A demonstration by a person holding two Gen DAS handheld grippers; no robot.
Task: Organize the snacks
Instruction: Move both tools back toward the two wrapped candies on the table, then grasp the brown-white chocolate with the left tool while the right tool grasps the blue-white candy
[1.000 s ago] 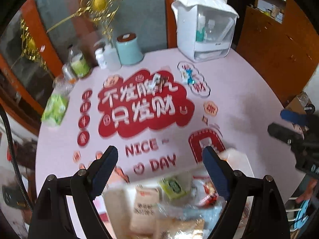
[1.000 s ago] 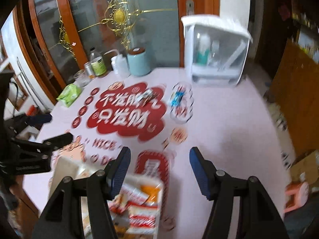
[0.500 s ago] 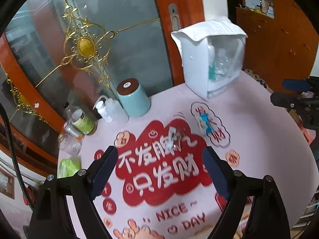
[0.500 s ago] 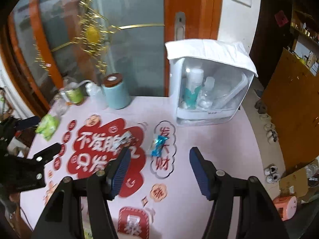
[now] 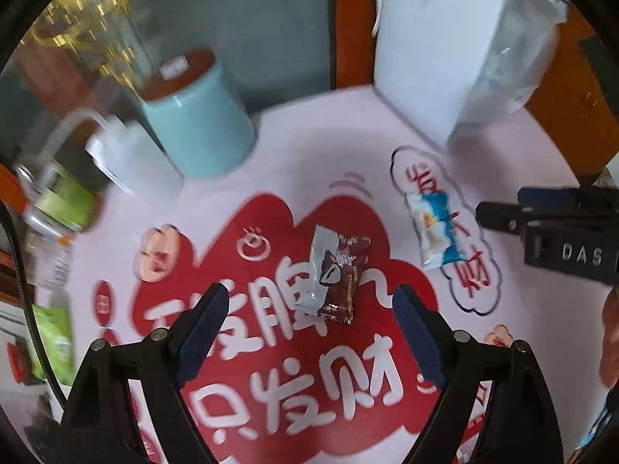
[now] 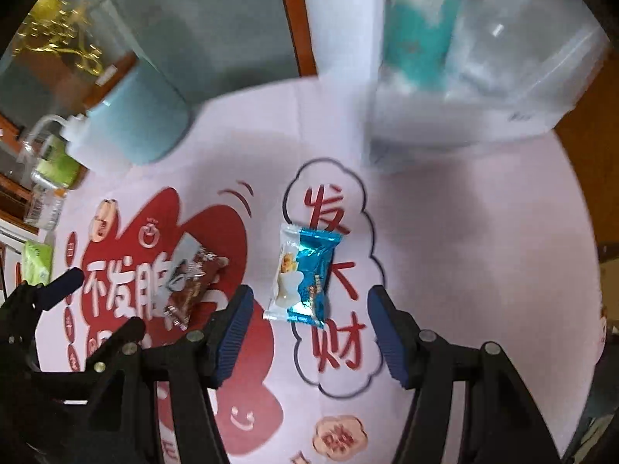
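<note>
Item: brown snack packet (image 5: 336, 277). Lies flat on the red printed patch near the middle of the table (image 5: 317, 147), silver end turned toward the far edge. Not gripped. The left gripper (image 5: 307, 319) hangs just short of it, jaws spread wide, one to each side and neither touching.

Item: blue-and-white snack packet (image 6: 303, 276). Lies flat on the outlined cloud motif, just to the right of the brown one and apart from it. Not gripped. The right gripper (image 6: 309, 319) stands over its near end, jaws likewise wide, wrapper loose between them.

Surroundings: teal canister (image 5: 195, 114) and white pump bottle (image 5: 129, 158) at the far left edge; white cabinet with clear front (image 6: 445, 62) at the far right edge (contents blurred).

Status: early. Both packets lie loose on the table; neither is lifted. No tray or box for them shows in either view, so where they go cannot be told. Remaining, by judgement: close on each, lift, carry, place.
</note>
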